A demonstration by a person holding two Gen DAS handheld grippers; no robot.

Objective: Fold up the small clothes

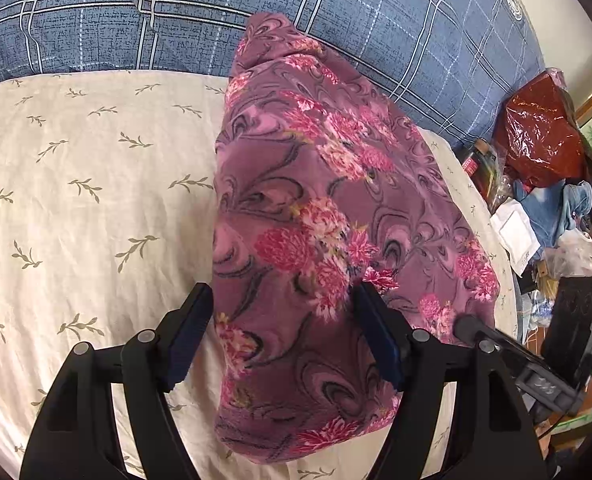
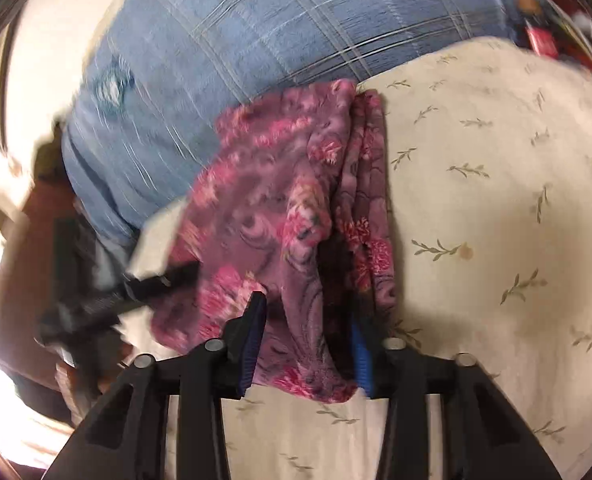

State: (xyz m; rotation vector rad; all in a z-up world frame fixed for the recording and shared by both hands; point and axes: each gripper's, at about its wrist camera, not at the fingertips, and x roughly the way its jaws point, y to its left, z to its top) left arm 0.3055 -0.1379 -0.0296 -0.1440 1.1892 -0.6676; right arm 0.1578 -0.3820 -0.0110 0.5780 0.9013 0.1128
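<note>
No writing can be read anywhere: the white label (image 1: 513,232) in the clutter to the right of the left tongs (image 1: 284,320) is too small and blurred. The left tongs stand wide apart over the purple floral garment (image 1: 327,208), which lies folded on the cream leaf-print sheet (image 1: 84,200) ahead of and between the fingers, the pads not pressing it. The right tongs (image 2: 307,340) are closed on a bunched fold of the same garment, lifted off the sheet, with the blue plaid quilt (image 2: 256,32) beyond.
</note>
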